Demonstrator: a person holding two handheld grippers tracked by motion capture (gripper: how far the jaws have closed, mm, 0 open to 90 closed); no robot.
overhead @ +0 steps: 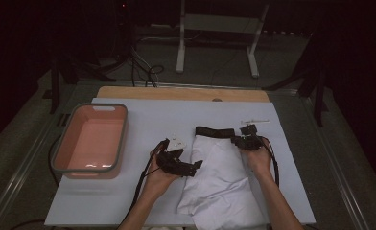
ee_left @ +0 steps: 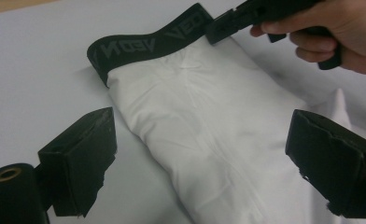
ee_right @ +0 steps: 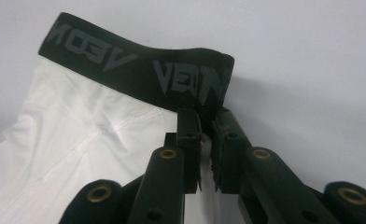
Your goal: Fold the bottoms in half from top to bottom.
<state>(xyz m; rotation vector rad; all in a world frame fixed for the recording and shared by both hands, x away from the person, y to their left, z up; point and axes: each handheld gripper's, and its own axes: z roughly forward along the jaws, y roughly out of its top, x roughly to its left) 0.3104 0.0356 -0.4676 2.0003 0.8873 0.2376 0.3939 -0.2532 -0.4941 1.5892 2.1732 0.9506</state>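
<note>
White shorts (overhead: 219, 177) with a black lettered waistband (overhead: 215, 132) lie crumpled on the pale sheet (overhead: 143, 120), waistband at the far end. My right gripper (overhead: 239, 140) is at the waistband's right end. In the right gripper view its jaws (ee_right: 207, 140) are pinched together on the waistband (ee_right: 125, 60) at that corner. My left gripper (overhead: 195, 166) hovers over the left edge of the shorts. In the left gripper view it (ee_left: 204, 158) stands wide open, one jaw over the sheet and the other over the white fabric (ee_left: 204, 116), with nothing gripped. The right gripper (ee_left: 218, 25) is at the waistband beyond.
A pink basin with a grey rim (overhead: 123, 139) sits at the left of the sheet. A small white tag-like item (overhead: 178, 142) lies by my left hand, and a thin pale object (overhead: 254, 121) lies beyond the right gripper. A white stand (overhead: 181, 48) and cables lie behind the table.
</note>
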